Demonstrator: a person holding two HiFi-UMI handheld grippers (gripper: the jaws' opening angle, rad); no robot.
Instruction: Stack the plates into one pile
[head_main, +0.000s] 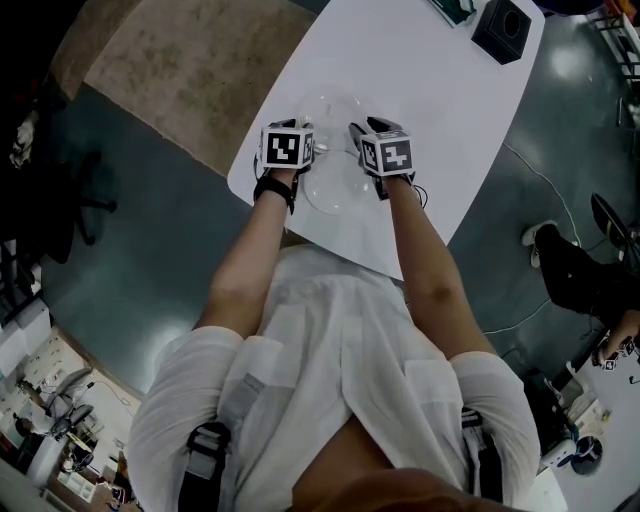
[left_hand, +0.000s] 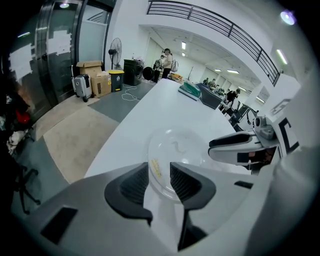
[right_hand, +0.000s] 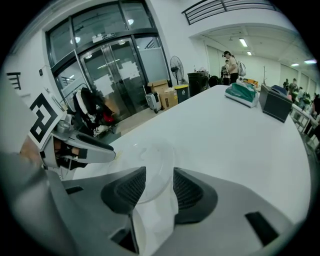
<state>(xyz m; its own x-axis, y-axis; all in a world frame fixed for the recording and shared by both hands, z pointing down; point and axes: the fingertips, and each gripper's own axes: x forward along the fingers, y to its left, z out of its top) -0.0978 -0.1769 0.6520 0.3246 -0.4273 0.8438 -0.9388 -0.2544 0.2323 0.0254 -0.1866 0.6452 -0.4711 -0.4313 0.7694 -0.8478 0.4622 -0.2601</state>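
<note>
Head view: clear plates (head_main: 335, 170) sit near the table (head_main: 430, 90) edge, between both grippers. Left gripper view: left gripper (left_hand: 159, 172) jaws apart, rim in the gap, not pinched. Right gripper view: right gripper (right_hand: 159, 182) same deal. I'd worry a shallow bite lets slick plastic slip off the edge.

Count of clear plates (left_hand: 182, 145) indiscernible

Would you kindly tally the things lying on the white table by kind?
Clear plates: 2, overlapping, though their outlines are faint
Black box: 1
Green bag: 1
Total: 4
</note>
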